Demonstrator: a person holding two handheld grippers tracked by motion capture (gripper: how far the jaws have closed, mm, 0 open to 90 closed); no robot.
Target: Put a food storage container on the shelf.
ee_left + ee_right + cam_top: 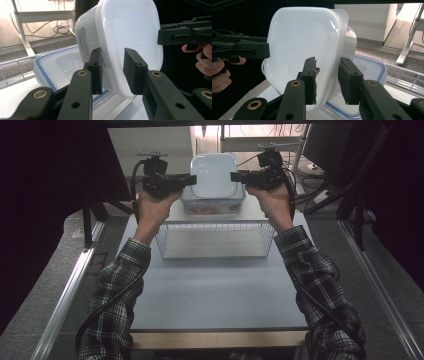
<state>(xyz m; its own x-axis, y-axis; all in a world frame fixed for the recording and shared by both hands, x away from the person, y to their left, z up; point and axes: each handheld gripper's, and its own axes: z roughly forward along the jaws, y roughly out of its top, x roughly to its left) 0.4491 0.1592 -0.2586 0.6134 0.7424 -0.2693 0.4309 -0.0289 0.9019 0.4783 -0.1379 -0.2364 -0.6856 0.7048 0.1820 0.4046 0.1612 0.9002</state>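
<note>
A white lidded container point(215, 175) point(130, 32) point(304, 42) sits on top of a clear container with a blue-rimmed lid point(212, 208) point(57, 65) point(369, 67) at the far side of the table. My left gripper point(192, 179) point(112, 72) stands at its left edge and my right gripper point(234, 176) point(327, 82) at its right edge. Each has the white container's rim between its jaws, and the pads look slightly off it. Both point inward toward each other.
A wire basket point(165, 245) point(15, 67) point(407, 75) stands on the pale table point(215, 295) just in front of the stacked containers. Desk legs and cables lie beyond the table's far edge. Dark curtains hang at both sides.
</note>
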